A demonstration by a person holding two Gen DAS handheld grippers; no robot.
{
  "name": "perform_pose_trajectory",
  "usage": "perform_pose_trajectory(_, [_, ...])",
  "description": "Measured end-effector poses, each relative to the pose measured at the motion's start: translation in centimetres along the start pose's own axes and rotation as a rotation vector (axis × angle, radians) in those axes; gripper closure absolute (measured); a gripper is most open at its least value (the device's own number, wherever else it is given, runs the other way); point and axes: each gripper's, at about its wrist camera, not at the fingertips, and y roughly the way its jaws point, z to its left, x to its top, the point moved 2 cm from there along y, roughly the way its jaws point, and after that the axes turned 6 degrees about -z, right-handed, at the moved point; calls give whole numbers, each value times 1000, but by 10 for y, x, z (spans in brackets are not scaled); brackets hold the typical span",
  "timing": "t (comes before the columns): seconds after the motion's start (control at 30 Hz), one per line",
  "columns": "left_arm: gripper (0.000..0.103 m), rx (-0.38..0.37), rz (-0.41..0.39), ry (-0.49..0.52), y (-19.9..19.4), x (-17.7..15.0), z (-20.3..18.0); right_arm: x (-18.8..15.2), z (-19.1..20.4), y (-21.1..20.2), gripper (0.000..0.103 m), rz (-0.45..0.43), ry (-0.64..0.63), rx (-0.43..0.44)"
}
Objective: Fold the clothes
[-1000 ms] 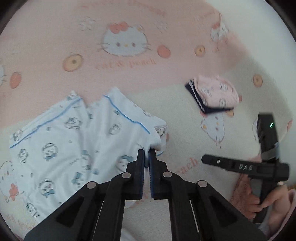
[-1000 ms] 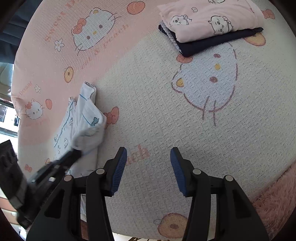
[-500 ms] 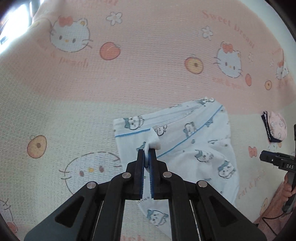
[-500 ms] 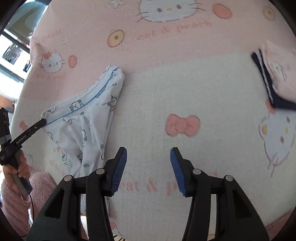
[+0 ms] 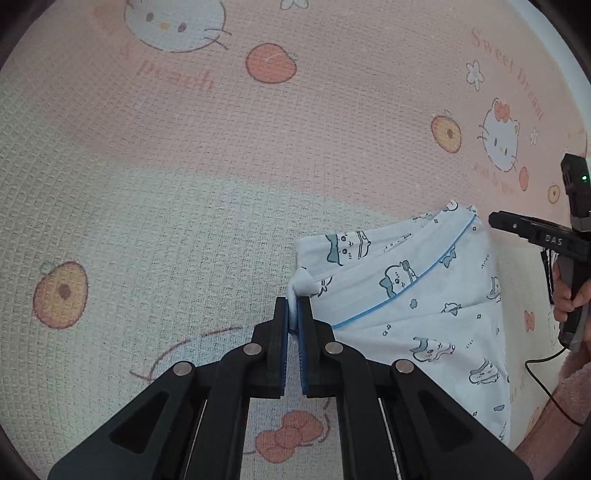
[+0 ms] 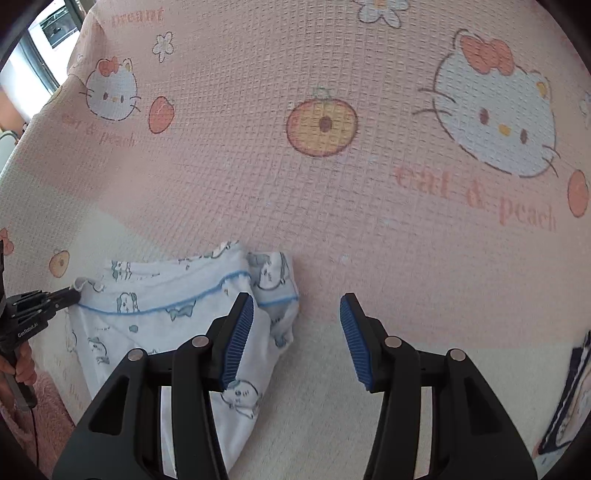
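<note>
A light blue garment with cartoon animals and blue piping lies partly spread on the bed cover. My left gripper is shut on its left corner, a pinch of cloth bunched above the pads. In the right wrist view the same garment stretches from that left gripper to a bunched right end. My right gripper hovers open just right of that end, its left finger over the cloth and nothing between the pads. In the left wrist view the right gripper shows side-on beyond the garment's far right corner.
A pink and cream cat-and-peach printed bed cover fills both views. A folded stack of pink and navy clothes peeks in at the lower right of the right wrist view. A hand and fluffy pink sleeve hold the right gripper. A window lies at top left.
My left gripper has dragged the garment corner leftward across the cover, spreading the cloth. My right gripper swung left from near the folded stack to the garment's right end.
</note>
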Motion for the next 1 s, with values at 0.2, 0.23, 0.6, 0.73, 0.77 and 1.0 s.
perform_pose_trajectory(0.2, [98, 15, -1, 1, 12, -4, -2, -20, 3, 31, 51, 132, -121, -65])
perform_pose_trajectory(0.23, [98, 15, 2, 2, 14, -5, -1, -27, 3, 28, 52, 140, -154, -86])
perform_pose_trajectory(0.6, [98, -12, -70, 15, 11, 3, -15, -2, -8, -7, 42, -18, -42, -40])
perform_pose_trajectory(0.73, [98, -9, -57, 3, 18, 5, -14, 3, 27, 17, 42, 44, -182, -2])
perform_pose_trajectory(0.77, [98, -11, -55, 1, 17, 5, -13, 2, 32, 26, 42, 63, -213, -12])
perform_pose_trajectory(1.0, [98, -31, -61, -28, 12, 5, -8, 0, 39, 21, 93, 17, -239, 11])
